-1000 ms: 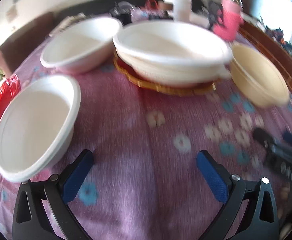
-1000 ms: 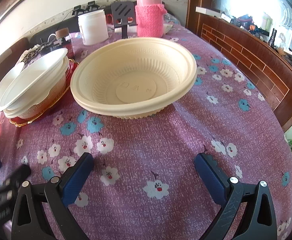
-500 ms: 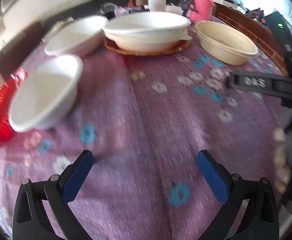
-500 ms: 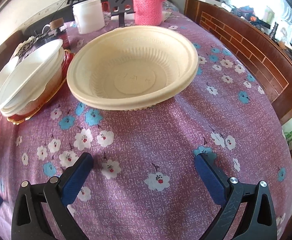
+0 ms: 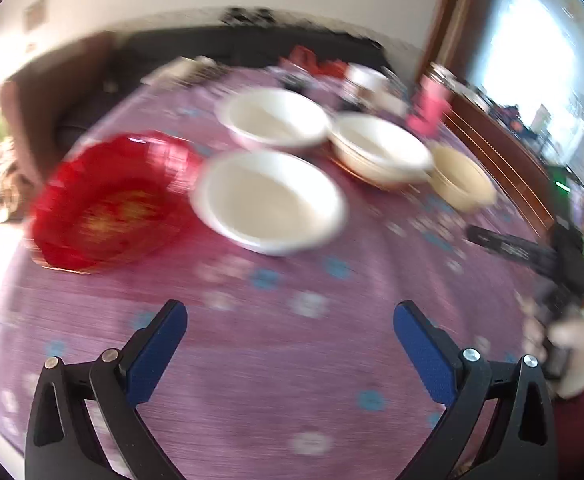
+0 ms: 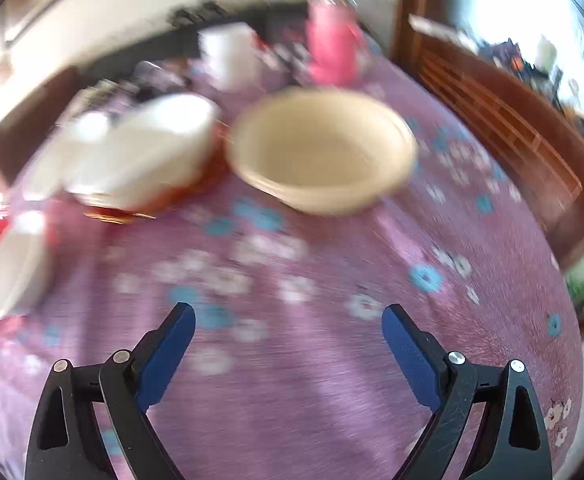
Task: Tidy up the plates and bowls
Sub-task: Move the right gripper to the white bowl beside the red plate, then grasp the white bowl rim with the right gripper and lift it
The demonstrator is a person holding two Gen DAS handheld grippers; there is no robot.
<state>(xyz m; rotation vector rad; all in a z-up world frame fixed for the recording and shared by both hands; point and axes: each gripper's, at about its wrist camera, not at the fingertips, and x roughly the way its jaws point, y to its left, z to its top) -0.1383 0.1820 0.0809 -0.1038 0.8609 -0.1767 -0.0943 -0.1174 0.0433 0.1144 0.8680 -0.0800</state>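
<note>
Both views are motion-blurred. My left gripper (image 5: 290, 314) hangs open over bare purple cloth, nothing between its blue pads. Beyond it sit a red plate (image 5: 112, 204), a white bowl (image 5: 270, 200), another white bowl (image 5: 276, 120), a stack of white bowls (image 5: 380, 152) on an orange plate, and a cream bowl (image 5: 462, 180). My right gripper (image 6: 288, 318) is wide, its jaws closing a little, with nothing between them. The cream bowl (image 6: 324, 148) lies ahead of it, the white stack (image 6: 152, 156) to its left, a white bowl (image 6: 16, 264) at the far left.
A pink-sleeved flask (image 6: 332, 52), a white jar (image 6: 230, 56) and dark clutter stand at the table's far edge. A wooden ledge (image 6: 504, 128) runs along the right. The other hand-held gripper and a hand (image 5: 564, 320) show at the right of the left wrist view.
Both grippers have pulled back and up from the bowls. The left view has swung left, bringing the red plate fully into sight. The right jaws have narrowed slightly.
</note>
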